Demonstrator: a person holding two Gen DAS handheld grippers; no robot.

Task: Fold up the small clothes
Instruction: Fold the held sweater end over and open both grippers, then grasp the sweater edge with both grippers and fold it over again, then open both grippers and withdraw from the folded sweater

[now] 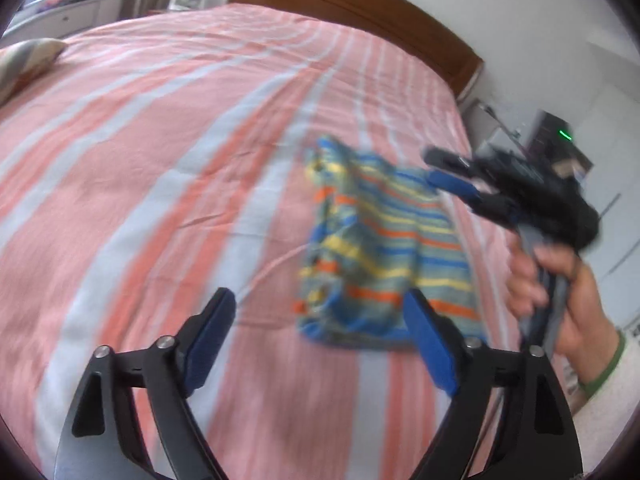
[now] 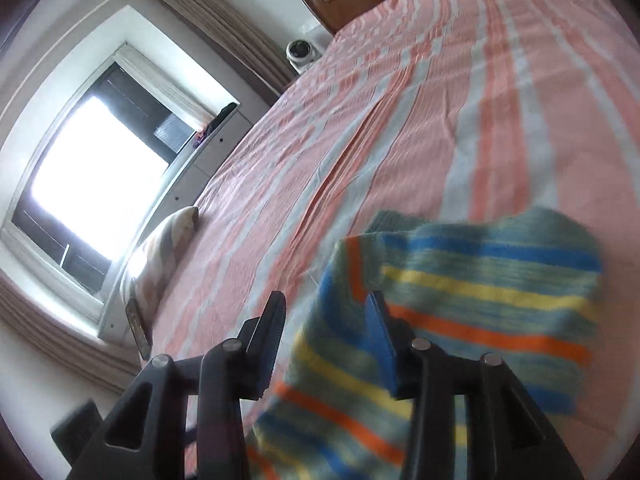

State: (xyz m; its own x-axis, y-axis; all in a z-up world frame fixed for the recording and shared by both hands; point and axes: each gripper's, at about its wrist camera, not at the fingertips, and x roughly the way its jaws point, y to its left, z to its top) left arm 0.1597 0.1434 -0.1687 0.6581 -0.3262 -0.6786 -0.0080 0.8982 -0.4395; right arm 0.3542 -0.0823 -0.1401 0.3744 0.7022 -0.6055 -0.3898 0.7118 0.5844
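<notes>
No writing is legible anywhere. The left gripper hangs released above the bed, striped garment at two o'clock. Only the right wrist view shows a window; the right gripper is released over the garment.

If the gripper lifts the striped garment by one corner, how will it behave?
The striped garment looks like soft cloth, lying folded and rumpled on the bedsheet, so it would probably sag and unfold. It seems thin, so likely light. The open left gripper may drag it if pushed.

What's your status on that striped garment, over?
Left gripper open, empty. Right gripper open at striped garment, not clamped. Garment folded on bedspread. Nothing in the way.
</notes>
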